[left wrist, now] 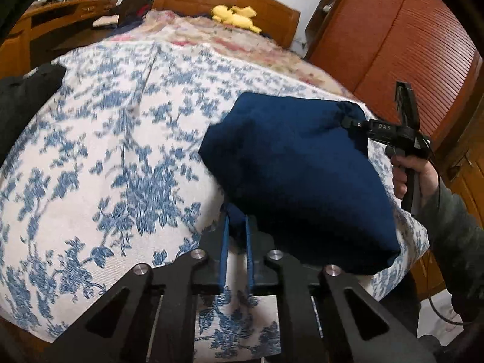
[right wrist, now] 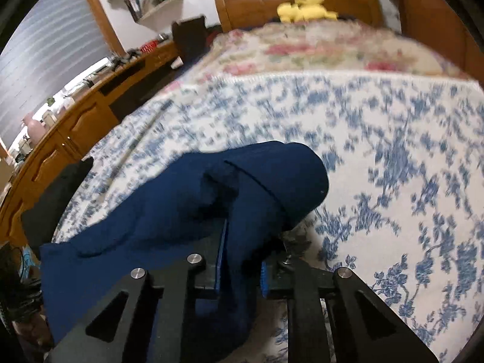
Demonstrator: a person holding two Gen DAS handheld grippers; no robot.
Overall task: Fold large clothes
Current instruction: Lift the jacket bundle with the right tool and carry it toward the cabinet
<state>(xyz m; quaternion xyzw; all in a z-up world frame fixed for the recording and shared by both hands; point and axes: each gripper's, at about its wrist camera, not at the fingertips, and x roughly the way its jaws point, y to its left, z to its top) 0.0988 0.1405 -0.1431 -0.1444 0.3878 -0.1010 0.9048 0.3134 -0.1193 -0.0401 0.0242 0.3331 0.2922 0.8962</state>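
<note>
One navy garment [left wrist: 302,181] is held bunched above the bed [left wrist: 106,151], near its right edge. It is pinched by two grippers: the left gripper [left wrist: 237,222] at a near corner, the right gripper [right wrist: 242,236] at another. A fold is judged underway; the cloth must next be lowered flat

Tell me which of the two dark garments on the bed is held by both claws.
The navy blue cloth garment, gripped by the left claw and right claw. The black garment lies untouched at the bed's left edge.
</note>
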